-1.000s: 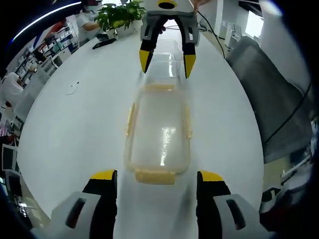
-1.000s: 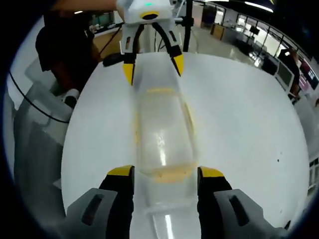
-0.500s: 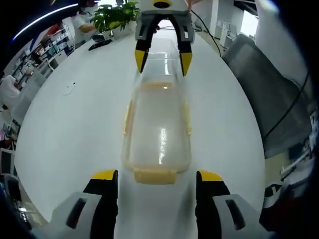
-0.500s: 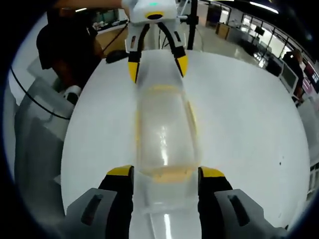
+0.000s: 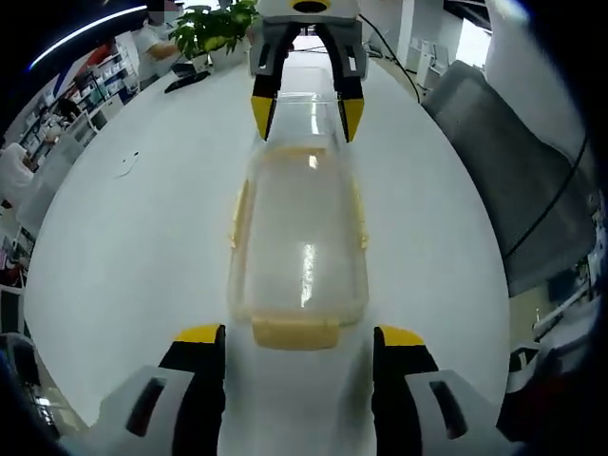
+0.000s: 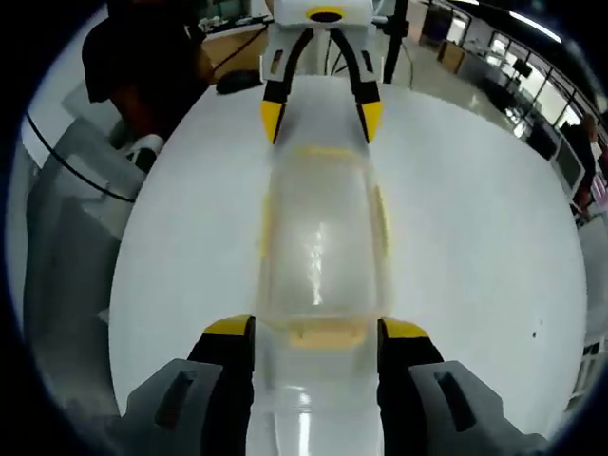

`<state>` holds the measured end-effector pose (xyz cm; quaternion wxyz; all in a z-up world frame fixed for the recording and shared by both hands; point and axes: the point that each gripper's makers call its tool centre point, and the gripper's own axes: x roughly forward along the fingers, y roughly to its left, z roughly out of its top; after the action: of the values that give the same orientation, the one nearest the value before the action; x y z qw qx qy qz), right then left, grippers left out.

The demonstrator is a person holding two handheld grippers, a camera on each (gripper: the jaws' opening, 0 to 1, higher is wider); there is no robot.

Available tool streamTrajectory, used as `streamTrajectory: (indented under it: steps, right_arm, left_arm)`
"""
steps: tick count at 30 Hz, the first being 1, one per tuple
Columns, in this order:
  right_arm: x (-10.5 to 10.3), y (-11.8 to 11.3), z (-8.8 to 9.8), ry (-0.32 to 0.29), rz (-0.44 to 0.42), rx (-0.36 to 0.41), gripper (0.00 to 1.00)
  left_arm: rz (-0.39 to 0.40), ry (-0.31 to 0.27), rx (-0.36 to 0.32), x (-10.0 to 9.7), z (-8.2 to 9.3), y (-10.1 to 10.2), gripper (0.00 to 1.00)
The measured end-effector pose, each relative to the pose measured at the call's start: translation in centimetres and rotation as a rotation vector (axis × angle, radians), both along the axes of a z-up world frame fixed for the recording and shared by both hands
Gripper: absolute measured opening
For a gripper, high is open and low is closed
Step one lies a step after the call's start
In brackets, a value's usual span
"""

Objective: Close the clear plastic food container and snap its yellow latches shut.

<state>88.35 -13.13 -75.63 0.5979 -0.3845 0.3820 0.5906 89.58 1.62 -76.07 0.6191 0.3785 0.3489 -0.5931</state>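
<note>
A long clear plastic container (image 5: 299,237) lies on the white table with its lid on. Yellow latches (image 5: 296,332) sit at its ends and along its sides. My left gripper (image 5: 299,340) is open, and its jaws stand either side of the near end latch. At the far end, my right gripper (image 5: 306,112) straddles a clear end piece with its yellow tips apart. In the right gripper view, the container (image 6: 323,237) runs from my open right gripper (image 6: 316,331), past the end latch (image 6: 326,332), to the left gripper (image 6: 321,116).
The round white table (image 5: 123,247) has bare surface on both sides of the container. A potted plant (image 5: 218,24) and a dark flat object (image 5: 185,81) stand at the far edge. Grey chairs (image 5: 532,190) (image 6: 66,237) flank the table, and a person in dark clothes (image 6: 142,66) stands near it.
Both grippers have closed in on the container's ends. Each shows larger and nearer in the other's view. The container has stayed in place, and the jaws keep the same width.
</note>
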Motion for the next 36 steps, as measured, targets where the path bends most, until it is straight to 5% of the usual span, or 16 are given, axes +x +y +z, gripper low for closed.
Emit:
streamTrajectory:
  steps: [36]
  right_arm:
    - [1.1,-1.5,-2.9,0.020,0.011,-0.114,0.46]
  left_arm:
    - [0.015,0.037,-0.011,0.0,-1.2,-0.7,0.57]
